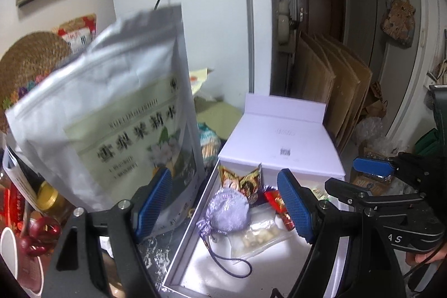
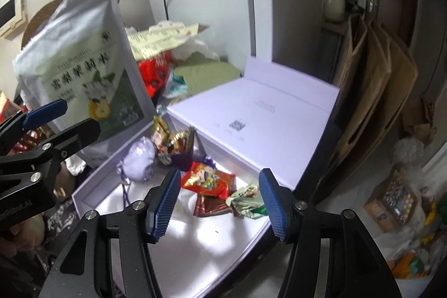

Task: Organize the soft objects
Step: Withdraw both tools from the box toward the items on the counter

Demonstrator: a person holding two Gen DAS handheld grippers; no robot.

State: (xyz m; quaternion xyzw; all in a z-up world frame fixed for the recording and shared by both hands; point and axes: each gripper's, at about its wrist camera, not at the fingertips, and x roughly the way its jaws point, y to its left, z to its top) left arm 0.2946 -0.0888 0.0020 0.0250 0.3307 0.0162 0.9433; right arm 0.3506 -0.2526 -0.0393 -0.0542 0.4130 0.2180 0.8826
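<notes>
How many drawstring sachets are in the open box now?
2: a pale lilac sachet by the box wall; what looks like a dark purple sachet beside it, half under snack packets. Others may be hidden.

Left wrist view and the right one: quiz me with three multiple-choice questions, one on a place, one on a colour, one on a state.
1. Where is the big silver bag?
A. inside the box
B. on the lid
C. outside the box, beside it

2. What colour is the drawstring pouch in the box?
A. red
B. lilac
C. green

3. How is the box?
A. open, lid folded back
B. shut
C. taped closed

Answers: C, the bag is past the box's side wall; B, its fabric and cord are pale purple; A, the contents lie bare and the lid lies flat behind them.
</notes>
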